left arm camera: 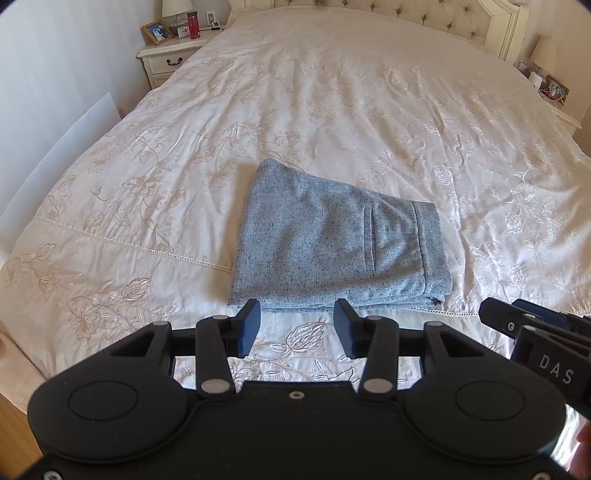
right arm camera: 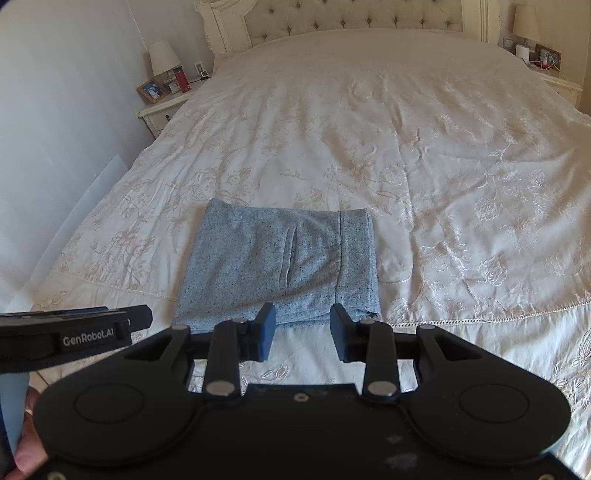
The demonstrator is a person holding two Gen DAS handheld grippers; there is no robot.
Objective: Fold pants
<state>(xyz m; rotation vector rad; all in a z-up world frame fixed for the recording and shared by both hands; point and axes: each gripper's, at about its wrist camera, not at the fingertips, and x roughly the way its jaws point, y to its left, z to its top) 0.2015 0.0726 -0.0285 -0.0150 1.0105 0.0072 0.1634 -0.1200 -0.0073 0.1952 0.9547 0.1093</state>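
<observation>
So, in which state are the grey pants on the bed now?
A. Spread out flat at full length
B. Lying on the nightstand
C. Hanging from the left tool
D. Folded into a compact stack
D: the grey pants lie on the bedspread as a compact folded stack, waistband on one side, and no tool touches them.

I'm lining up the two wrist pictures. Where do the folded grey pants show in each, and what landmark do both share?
Left wrist view: the pants lie centre, slightly right, on the bedspread, just beyond the left gripper.
Right wrist view: the pants lie left of centre, just beyond the right gripper.
Shared landmark: the red bottle on the nightstand, upper left in both.
</observation>
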